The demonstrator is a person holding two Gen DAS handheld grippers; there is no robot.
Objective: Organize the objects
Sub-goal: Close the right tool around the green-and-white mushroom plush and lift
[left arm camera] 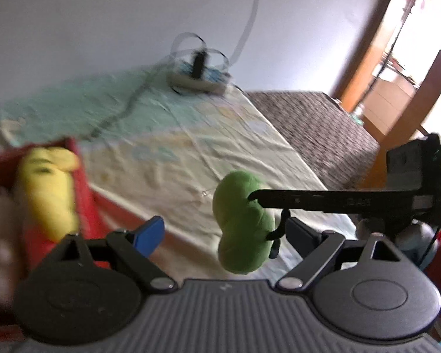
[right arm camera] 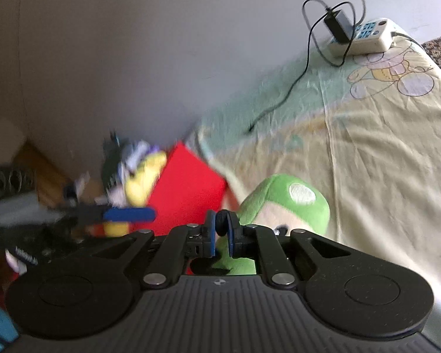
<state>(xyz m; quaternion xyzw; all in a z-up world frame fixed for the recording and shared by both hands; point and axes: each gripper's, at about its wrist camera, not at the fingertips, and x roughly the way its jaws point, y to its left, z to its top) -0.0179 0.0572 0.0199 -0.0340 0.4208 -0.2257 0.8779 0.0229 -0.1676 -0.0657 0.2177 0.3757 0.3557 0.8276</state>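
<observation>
Bedsheet: pale printed sheet (right arm camera: 382,153) lies bare across most of the bed, with open room from the red box to the far corner.
Bed edge: in the left wrist view the sheet ends along the right side at a dark speckled surface (left arm camera: 317,123).
Power strip: white power strip (right arm camera: 364,36) sits at the far corner by the wall, a black cable (right arm camera: 297,79) trailing from it over the sheet.
Red box: red box (right arm camera: 185,188) stands at the near edge of the sheet; a yellow plush (left arm camera: 48,191) lies in it, blurred.
Left gripper: left gripper (left arm camera: 220,235) has its jaws spread wide, nothing pinched between them.
Right gripper: right gripper (right arm camera: 222,228) has its pads pressed on a small dark loop of the green plush (left arm camera: 242,220), which hangs off the sheet.
Hard to make out: clutter left of the box is smeared by blur; the plush's lower body is hidden behind the right gripper's body.
</observation>
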